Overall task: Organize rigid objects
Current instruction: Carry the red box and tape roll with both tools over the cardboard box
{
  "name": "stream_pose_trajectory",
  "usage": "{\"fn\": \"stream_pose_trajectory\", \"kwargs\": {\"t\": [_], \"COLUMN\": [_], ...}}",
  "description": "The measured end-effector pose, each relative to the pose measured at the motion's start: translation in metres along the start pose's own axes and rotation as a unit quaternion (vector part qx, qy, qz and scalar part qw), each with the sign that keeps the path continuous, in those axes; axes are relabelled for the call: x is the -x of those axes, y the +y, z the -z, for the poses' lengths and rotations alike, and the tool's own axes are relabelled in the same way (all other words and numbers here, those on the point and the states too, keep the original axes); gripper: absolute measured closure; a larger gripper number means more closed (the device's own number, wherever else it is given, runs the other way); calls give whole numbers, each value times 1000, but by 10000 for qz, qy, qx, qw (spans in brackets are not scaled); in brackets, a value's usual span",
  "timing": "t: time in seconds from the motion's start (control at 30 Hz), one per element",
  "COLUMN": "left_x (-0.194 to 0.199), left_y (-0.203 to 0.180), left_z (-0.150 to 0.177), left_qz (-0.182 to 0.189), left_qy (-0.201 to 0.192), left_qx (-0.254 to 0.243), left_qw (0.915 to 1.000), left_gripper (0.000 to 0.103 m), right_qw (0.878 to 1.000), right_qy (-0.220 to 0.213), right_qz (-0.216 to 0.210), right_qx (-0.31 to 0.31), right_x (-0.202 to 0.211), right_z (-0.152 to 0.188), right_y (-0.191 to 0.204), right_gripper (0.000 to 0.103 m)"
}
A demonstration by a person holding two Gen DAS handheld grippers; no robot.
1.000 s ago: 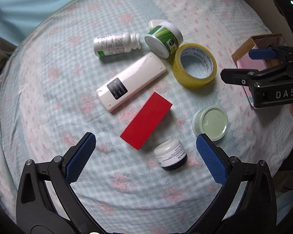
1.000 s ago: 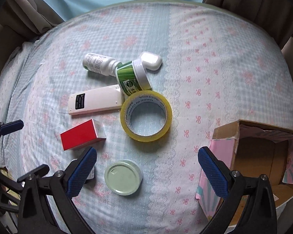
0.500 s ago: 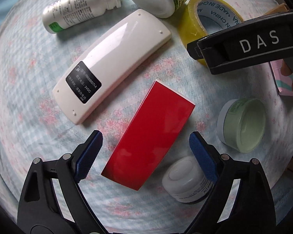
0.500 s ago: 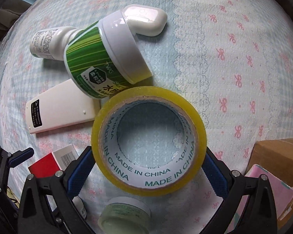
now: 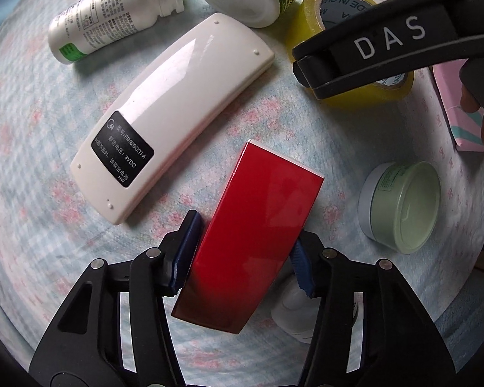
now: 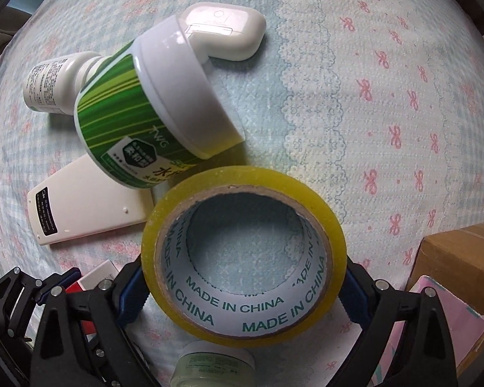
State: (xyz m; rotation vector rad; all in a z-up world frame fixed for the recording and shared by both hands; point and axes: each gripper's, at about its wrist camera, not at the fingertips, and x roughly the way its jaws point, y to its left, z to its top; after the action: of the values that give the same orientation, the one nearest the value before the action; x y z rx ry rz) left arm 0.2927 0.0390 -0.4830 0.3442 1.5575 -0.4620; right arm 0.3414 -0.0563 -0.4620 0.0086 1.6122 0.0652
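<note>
Setting: a bed (image 6: 387, 64) covered in pale blue cloth with pink bows, carrying a loose scatter of small hard items; both grippers point straight down at it.
Left gripper (image 5: 243, 251): its blue fingers (image 5: 187, 242) are closing on the long sides of a red box (image 5: 258, 225) that lies flat on the bed, and both pads appear to touch it. Gripping across the narrow width suits a box this long.
Right gripper (image 6: 242, 293): its fingers are spread wide and closing, one on each side of a yellow tape roll (image 6: 242, 258) lying flat; contact looks close, but I cannot tell whether the pads press yet.
Nearby items: a white remote control (image 5: 171, 113) lies face down beside the red box. A white pill bottle (image 5: 106, 29) lies on its side, a green-striped jar (image 6: 151, 106) leans over the remote's end, and a white plastic piece (image 6: 229, 29) rests behind it.
Small jars: a pale green jar (image 5: 403, 206) sits just right of the box; a small white jar (image 5: 293, 316) is partly hidden under the left gripper.
Destination: an open cardboard box (image 6: 461, 258) with pink lining stands at the right edge, likely where the items go.
Judgement: each gripper is securing one item, probably for lifting.
</note>
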Motion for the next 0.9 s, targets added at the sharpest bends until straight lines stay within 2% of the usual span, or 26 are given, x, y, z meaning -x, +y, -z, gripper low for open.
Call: {"fn": "stream_pose_trajectory", "kwargs": {"t": [0.17,0.37,0.57,0.6,0.77,0.8,0.9], "left_x": [4,15,35,49,84,87,114], "left_y": [6,22,31,46,40,48,40], "left_z": [4,11,17,15,26,19,20], "left_qz": [226,668,749,773,816,824,835], "left_qy": [-114,-265,-473,-505,-751,-810,-1009], "left_qx": [239,839,1034,1045,1145,1165,1217], "left_qw": [9994,9939,9907,9902,9872,9864,9839], "left_gripper": [55,55,56,56,56,56,56], "right_qw": [10000,9998,9991,9989,9975,9971,9949], "right_qy": [-6,-84,-266,-294,-528,-592,-842], "right_qz": [0,-70,-142,-157,-278,-304,-395], "right_qx": [-64,-186,-314,-332,-375,-372,-376], "right_x": [12,32,62,68,109,121,157], "right_z": [5,4,11,12,24,28,40], "right_y": [6,-5,-14,-14,-24,-27,-33], "right_gripper": [7,7,7,7,7,7,7]}}
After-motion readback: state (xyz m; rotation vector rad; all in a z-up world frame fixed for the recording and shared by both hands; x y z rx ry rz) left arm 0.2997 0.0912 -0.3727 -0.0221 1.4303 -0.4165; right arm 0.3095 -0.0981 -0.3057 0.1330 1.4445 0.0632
